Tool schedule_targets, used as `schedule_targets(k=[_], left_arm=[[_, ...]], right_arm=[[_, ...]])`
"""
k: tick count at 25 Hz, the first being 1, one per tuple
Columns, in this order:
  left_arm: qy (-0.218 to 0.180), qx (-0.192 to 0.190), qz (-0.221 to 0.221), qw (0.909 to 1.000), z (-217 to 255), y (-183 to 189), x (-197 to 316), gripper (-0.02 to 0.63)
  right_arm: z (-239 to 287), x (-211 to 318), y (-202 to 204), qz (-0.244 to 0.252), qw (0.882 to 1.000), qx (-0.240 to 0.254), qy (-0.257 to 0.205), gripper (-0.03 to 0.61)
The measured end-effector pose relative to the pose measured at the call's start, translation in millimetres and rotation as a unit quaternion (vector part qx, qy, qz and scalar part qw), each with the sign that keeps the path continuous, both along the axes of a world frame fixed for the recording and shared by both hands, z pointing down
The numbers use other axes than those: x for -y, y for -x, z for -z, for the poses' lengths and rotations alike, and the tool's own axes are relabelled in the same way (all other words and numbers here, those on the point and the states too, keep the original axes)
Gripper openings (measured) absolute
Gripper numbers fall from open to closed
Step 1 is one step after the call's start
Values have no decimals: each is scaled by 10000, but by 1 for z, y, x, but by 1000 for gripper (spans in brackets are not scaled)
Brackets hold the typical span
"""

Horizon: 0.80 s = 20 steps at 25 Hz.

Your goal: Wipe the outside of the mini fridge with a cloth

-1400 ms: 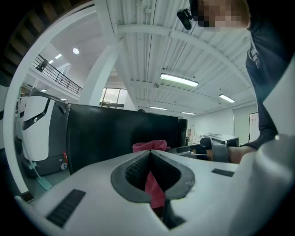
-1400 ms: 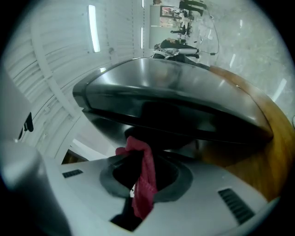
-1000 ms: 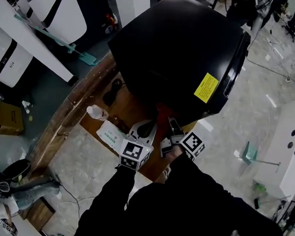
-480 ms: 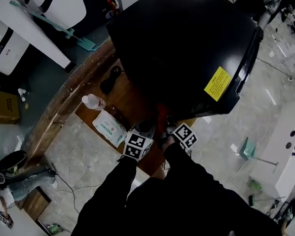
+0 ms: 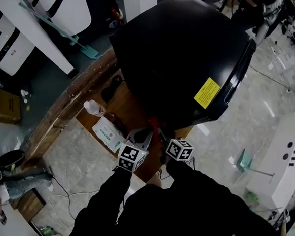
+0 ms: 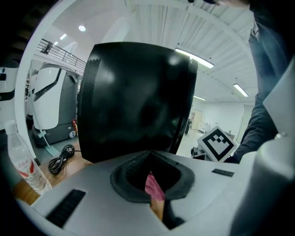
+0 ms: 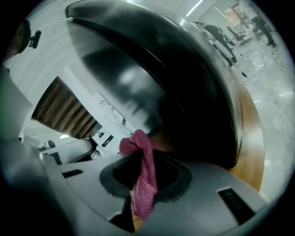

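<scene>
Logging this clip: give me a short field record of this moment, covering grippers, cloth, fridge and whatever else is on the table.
left hand-held gripper: jaws shut on the cloth
right hand-held gripper: jaws shut on the cloth
cloth: pink-red, bunched, held by both grippers near the fridge's base
mini fridge: black, standing on the wooden table
yellow label: on the fridge
other items: water bottle, white packet, black cable
cloth-to-fridge contact: cannot tell
</scene>
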State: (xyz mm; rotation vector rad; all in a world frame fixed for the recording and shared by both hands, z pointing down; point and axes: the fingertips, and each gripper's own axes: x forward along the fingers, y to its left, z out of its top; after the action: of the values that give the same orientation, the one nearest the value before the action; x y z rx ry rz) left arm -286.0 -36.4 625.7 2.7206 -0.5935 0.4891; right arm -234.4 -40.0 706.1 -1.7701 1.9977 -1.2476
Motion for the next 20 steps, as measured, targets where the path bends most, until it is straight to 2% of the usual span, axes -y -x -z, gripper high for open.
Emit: schedule_targets(k=[4,8,11,16,18,20], left_arm=[[-222,-318,288,9988,61,1,-12,5],[-288,-574,417,9971,105,-7,-43,6],[-519,-610,427,9959,130,-24,-70,6],[-793,-762,384,9932,169,-80,-121,6],[-834,-884,355,9920,182,-106,-139,6],[-838,-977,302,9912,189,-138,-159,6]], right_arm=[[66,-24,-5,732,9953,-379,-508,69],[124,-57,-12,1327,9823,-727,-1107,69],[170,-80,-27,1736,9641,-1049,-1713,69],[233,-130,-77,2498,9176,-1877,-2456,69],[250,-147,-105,2601,9103,-1947,-2565,69],[262,-166,-142,2570,9096,-1960,-2610,70]])
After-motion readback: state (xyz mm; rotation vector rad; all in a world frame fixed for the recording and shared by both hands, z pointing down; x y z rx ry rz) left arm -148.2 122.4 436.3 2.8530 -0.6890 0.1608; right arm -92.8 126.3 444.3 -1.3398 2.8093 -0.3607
